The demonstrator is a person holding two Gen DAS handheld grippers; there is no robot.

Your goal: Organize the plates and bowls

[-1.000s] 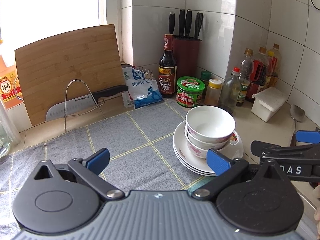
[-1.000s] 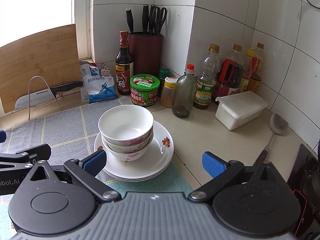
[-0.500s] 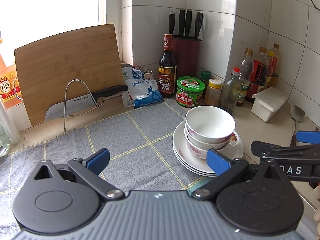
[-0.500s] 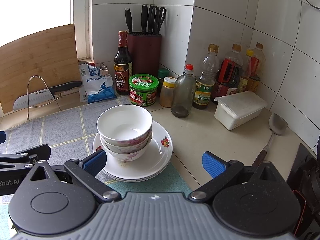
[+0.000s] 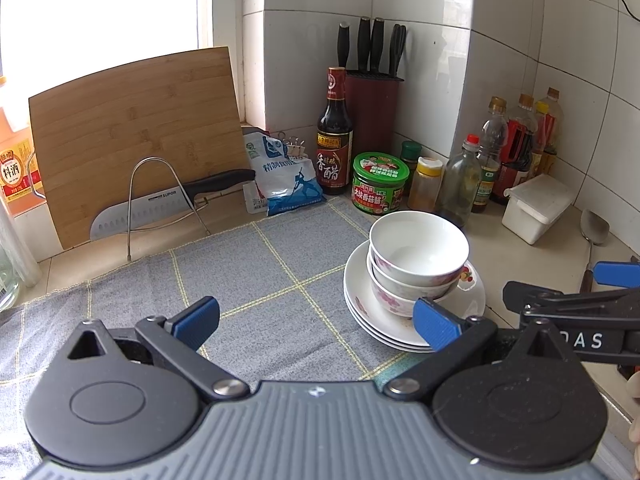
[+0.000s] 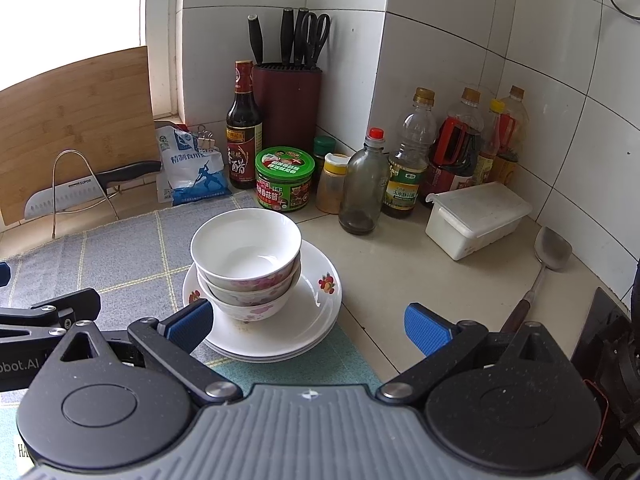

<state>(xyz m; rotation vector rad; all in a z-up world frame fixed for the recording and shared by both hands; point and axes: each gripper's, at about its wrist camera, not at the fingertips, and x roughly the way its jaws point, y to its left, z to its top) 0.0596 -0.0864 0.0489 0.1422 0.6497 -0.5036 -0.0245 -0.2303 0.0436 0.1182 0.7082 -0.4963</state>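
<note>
Two white bowls with pink flowers are nested (image 5: 418, 254) (image 6: 246, 256) on a stack of white plates (image 5: 380, 320) (image 6: 316, 304), which rests at the right edge of a grey checked mat (image 5: 248, 280) (image 6: 120, 248). My left gripper (image 5: 316, 320) hovers open over the mat, its right finger just in front of the plates. My right gripper (image 6: 308, 326) hangs open before the plates, its left finger close to their near left rim. Nothing is held. Each gripper shows at the edge of the other's view.
Along the tiled wall stand a cutting board (image 5: 132, 136), a knife on a wire rack (image 5: 160, 204), a salt bag (image 5: 286, 178), a vinegar bottle (image 5: 334, 136), a knife block (image 5: 374, 112), a green jar (image 5: 380, 188), oil bottles (image 6: 412, 160), a white box (image 6: 476, 218). A metal spatula (image 6: 550, 248) lies at right.
The right gripper has shifted slightly, so the bowls sit a little further left in its view. The left gripper has barely moved. Both stay open.
</note>
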